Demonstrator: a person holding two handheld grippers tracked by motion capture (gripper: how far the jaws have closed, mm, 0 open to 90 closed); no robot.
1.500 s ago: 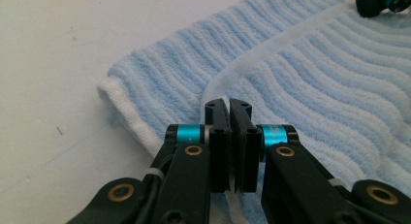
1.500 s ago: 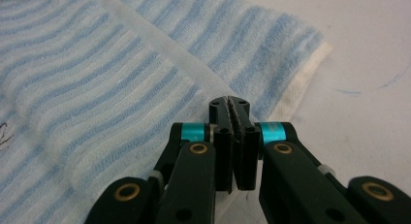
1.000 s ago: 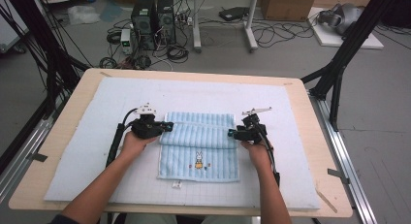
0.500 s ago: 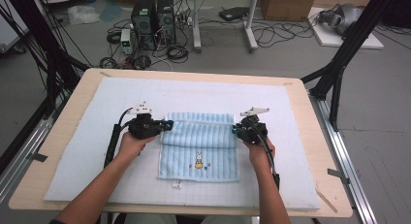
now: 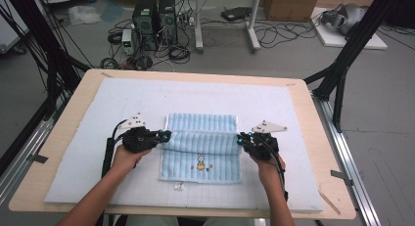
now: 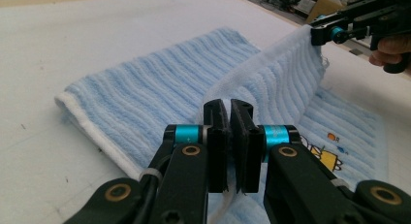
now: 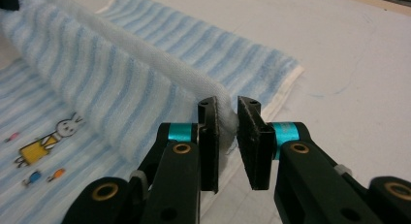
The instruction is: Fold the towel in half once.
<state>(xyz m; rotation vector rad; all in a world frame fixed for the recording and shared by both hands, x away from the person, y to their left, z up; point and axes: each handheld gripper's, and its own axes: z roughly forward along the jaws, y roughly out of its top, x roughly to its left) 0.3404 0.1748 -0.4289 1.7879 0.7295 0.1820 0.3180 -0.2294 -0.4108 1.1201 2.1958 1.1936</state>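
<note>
Towel mid-fold: L gripper and R gripper each pinch far-edge corner, lifted over towel centre; jaws nearly closed on cloth. Left: lay onto near edge.

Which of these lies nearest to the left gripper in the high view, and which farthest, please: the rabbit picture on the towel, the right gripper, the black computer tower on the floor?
From the left gripper:
1. Rabbit picture, on the towel's near half.
2. Right gripper, at the towel's opposite edge.
3. Black computer tower, on the floor beyond the table.
</note>
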